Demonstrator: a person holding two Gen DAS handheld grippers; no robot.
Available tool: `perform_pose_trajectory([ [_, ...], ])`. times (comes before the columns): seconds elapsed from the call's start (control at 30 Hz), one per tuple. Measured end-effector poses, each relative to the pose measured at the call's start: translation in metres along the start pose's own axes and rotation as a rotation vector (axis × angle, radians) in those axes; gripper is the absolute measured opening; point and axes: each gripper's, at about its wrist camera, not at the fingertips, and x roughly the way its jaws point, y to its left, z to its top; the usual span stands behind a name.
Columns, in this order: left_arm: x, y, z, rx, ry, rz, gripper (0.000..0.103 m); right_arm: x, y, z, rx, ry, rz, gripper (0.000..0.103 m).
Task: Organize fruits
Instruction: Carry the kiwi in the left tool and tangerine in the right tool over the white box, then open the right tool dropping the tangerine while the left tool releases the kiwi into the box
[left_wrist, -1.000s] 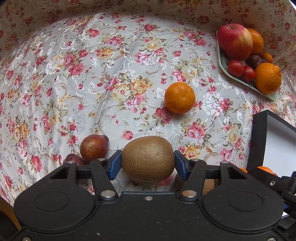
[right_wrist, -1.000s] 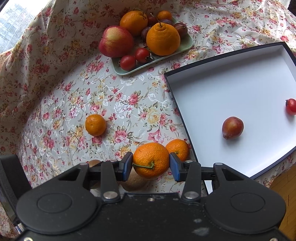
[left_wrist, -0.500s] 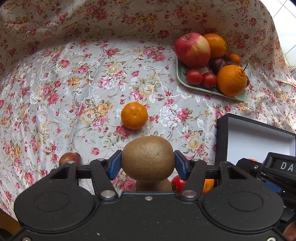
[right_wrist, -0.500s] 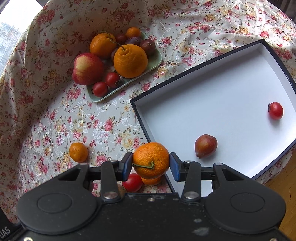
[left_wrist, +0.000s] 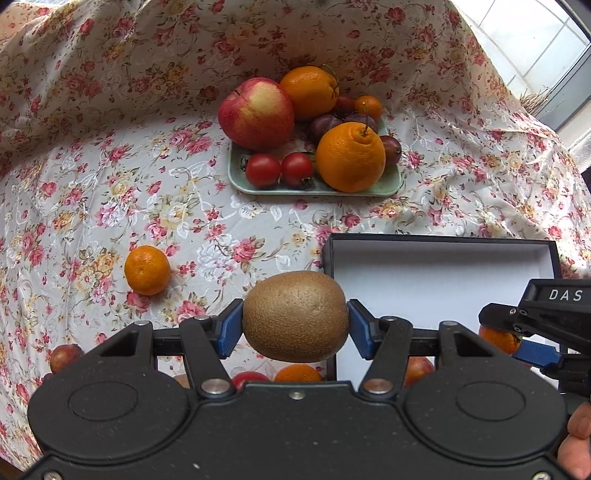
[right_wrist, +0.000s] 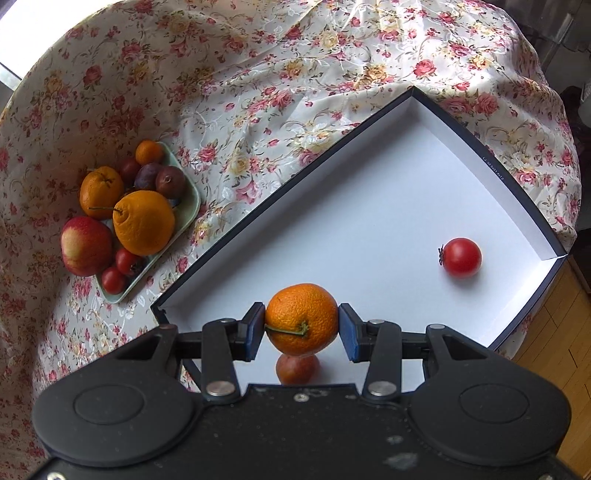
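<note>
Left wrist view: our left gripper clasps the kiwi at lower centre, at the near left corner of the box. Right wrist view: our right gripper grips the mandarin over the box floor. We judge both are mid-carry; next, lower and release inside.

The right gripper is holding a mandarin between its jaws above the white box, near a tomato.

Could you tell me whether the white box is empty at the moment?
Not empty: the white box holds a tomato and a reddish fruit.
</note>
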Motion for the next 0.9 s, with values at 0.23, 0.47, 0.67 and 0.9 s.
perform_pose_trajectory([
  [0.23,0.015,-0.037,0.002,0.048,0.021,-0.030,0.062,-0.001,-0.025,0.016,0.047,-0.033,-0.044,0.045],
  [0.47,0.027,-0.063,0.004,0.089,0.033,-0.044,0.062,0.001,-0.040,0.029,0.057,-0.064,-0.083,0.045],
  [0.67,0.032,-0.075,0.000,0.134,0.034,-0.037,0.062,-0.005,-0.051,0.034,0.082,-0.106,-0.091,0.045],
  [0.9,0.023,-0.080,-0.002,0.166,-0.021,-0.043,0.062,-0.017,-0.055,0.035,0.115,-0.171,-0.093,0.044],
])
